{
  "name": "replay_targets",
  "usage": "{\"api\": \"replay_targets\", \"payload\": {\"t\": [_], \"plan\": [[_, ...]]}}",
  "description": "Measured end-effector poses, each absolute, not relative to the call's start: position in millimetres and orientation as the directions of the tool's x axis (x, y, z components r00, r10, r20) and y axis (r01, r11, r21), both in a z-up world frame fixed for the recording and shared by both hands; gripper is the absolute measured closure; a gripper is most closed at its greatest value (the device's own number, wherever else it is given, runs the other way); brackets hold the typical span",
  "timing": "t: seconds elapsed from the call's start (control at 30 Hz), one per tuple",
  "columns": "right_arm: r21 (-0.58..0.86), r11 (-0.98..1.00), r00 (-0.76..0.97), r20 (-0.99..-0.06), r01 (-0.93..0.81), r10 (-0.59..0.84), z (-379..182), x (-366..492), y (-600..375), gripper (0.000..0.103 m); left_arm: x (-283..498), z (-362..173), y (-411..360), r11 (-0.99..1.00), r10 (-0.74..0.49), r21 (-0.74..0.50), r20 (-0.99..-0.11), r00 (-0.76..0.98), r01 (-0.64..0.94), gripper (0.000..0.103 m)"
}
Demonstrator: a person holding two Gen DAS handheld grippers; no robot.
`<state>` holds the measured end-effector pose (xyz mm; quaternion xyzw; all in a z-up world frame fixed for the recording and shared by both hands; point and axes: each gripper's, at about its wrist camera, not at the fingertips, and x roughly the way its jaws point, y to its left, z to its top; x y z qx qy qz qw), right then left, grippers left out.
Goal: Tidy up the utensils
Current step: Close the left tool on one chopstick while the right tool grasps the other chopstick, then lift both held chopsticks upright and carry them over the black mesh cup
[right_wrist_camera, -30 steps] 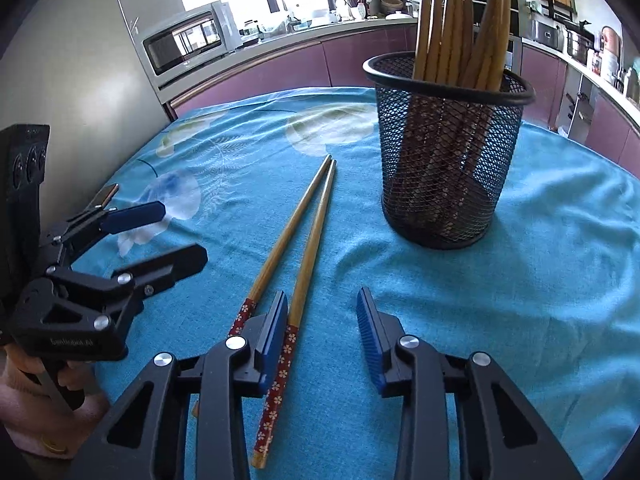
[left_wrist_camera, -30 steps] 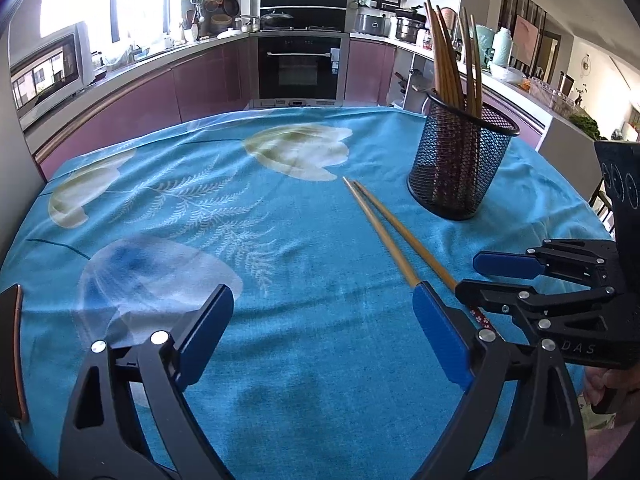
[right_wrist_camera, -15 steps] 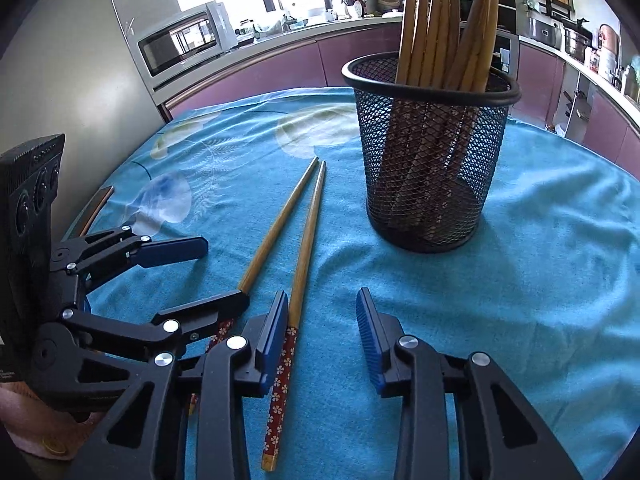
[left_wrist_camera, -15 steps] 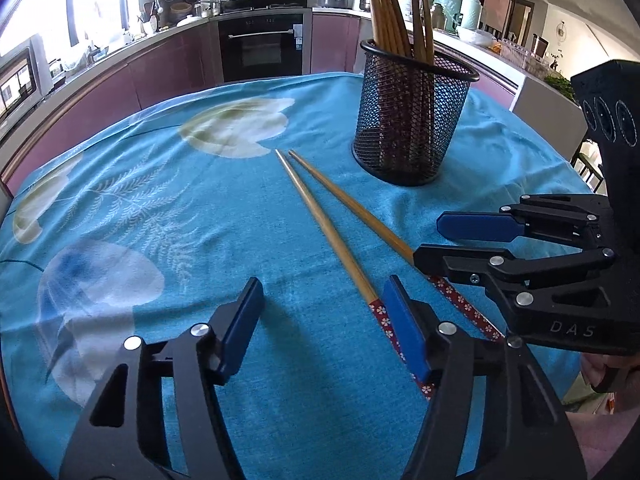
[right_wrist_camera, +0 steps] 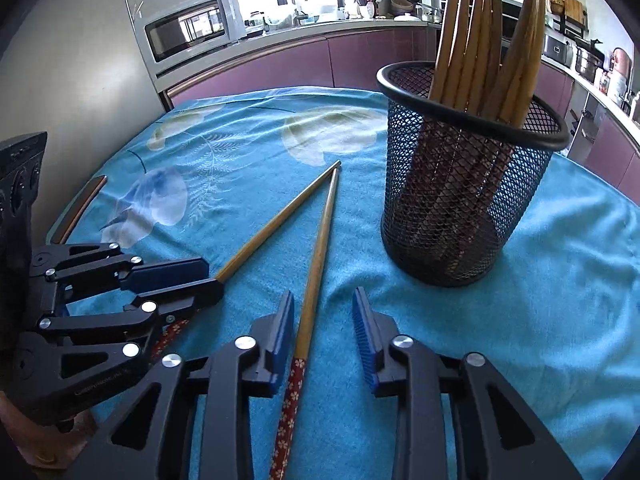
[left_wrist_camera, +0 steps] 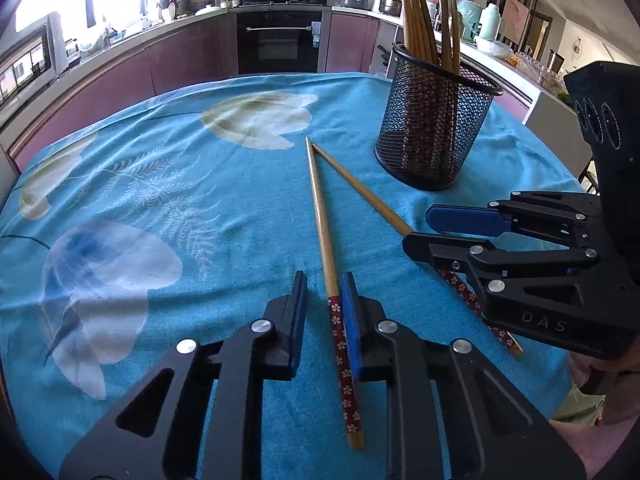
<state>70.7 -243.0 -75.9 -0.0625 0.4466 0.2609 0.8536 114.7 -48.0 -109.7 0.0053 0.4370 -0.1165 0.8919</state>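
Left wrist view: left claw (left_wrist_camera: 323, 308), jaws just narrowing, straddles one chopstick (left_wrist_camera: 320, 216) unpinched; right claw (right_wrist_camera: 322, 320) likewise straddles the other chopstick (right_wrist_camera: 316, 264), readying lifts into the mesh holder (left_wrist_camera: 434, 132).

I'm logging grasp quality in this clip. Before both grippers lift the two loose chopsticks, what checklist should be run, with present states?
1. Left gripper straddles left gripper's chopstick: ok. Its jaws have just been closing.
2. Left pads press that stick: not ok, a gap shows on one side.
3. Right gripper straddles right gripper's chopstick: ok. Its jaws have just been closing.
4. Right pads press that stick: not ok, clear gaps.
5. Far tips of the sticks apart: cannot tell, they lie very close together.
6. Mesh holder upright: ok.
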Motion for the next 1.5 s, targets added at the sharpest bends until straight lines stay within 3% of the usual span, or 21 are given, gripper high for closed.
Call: {"api": "replay_targets", "payload": {"t": [0.1, 0.2, 0.43, 0.6, 0.7, 0.93, 1.13, 1.5], "plan": [[0.149, 0.853, 0.453, -0.795, -0.501, 0.405, -76.5, 70.5, -247.0, 0.096, 111.5, -110.2, -43.8, 0.974, -0.205, -0.103, -0.781, 0.59, 0.202, 0.092], [0.167, 0.854, 0.448, -0.793, -0.492, 0.413, -76.8, 66.6, -253.0, 0.097, 107.4, -110.0, -41.2, 0.974, -0.211, -0.116, -0.784, 0.584, 0.197, 0.095], [0.194, 0.854, 0.428, -0.798, -0.484, 0.424, -75.6, 53.6, -266.8, 0.097, 94.0, -107.2, -50.8, 0.961, -0.246, -0.127, -0.792, 0.559, 0.244, 0.094], [0.169, 0.856, 0.436, -0.803, -0.489, 0.407, -75.7, 55.9, -263.8, 0.092, 102.5, -103.7, -52.5, 0.965, -0.227, -0.1, -0.786, 0.575, 0.244, 0.076], [0.144, 0.857, 0.451, -0.8, -0.495, 0.396, -75.3, 60.3, -257.1, 0.084, 116.4, -104.7, -53.0, 0.967, -0.215, -0.087, -0.79, 0.574, 0.241, 0.076], [0.068, 0.856, 0.487, -0.797, -0.513, 0.356, -76.7, 68.7, -243.5, 0.085, 144.1, -107.8, -60.1, 0.968, -0.188, -0.051, -0.795, 0.577, 0.245, 0.076], [0.104, 0.859, 0.479, -0.793, -0.501, 0.376, -75.8, 73.3, -248.3, 0.097, 158.6, -108.0, -61.6, 0.97, -0.197, -0.071, -0.796, 0.573, 0.235, 0.094], [0.247, 0.841, 0.452, -0.752, -0.481, 0.479, -68.1, 68.3, -272.9, 0.097, 147.5, -103.8, -53.5, 0.966, -0.236, -0.126, -0.783, 0.575, 0.226, 0.095]]}}
